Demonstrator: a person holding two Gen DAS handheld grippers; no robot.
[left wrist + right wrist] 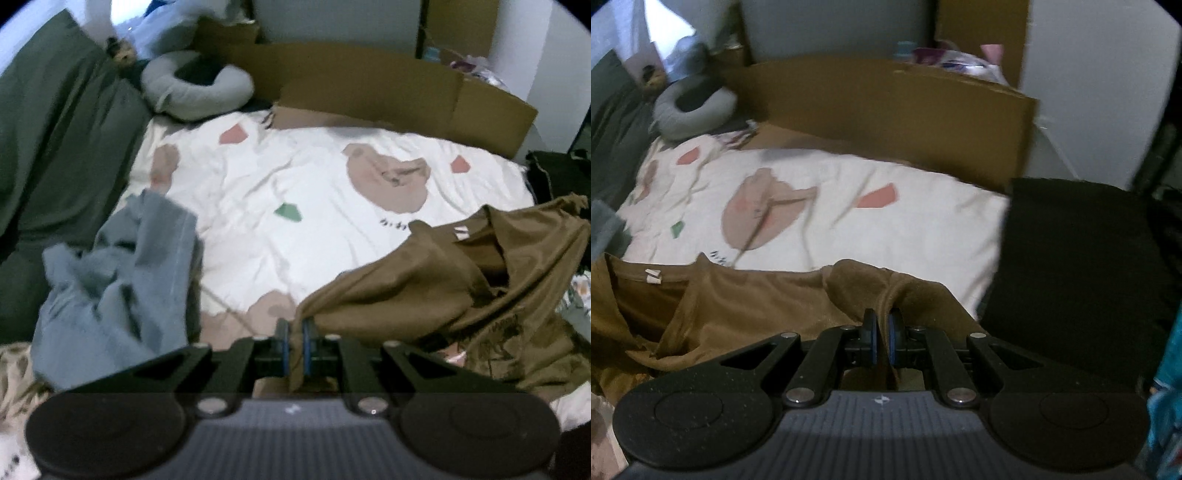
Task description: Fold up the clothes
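Observation:
A brown shirt (443,288) hangs stretched between both grippers above the white patterned bed cover (288,192). My left gripper (294,328) is shut on one edge of the brown shirt, which trails off to the right. In the right wrist view my right gripper (882,325) is shut on another bunched edge of the brown shirt (746,306); its collar with a white label (653,277) lies to the left. A crumpled grey-blue garment (114,280) lies on the left of the bed.
A grey ring cushion (195,88) and a long cardboard sheet (388,85) sit at the far side of the bed. A dark green cover (55,147) lines the left. A folded black cloth (1078,266) lies at the right edge of the bed cover (849,206).

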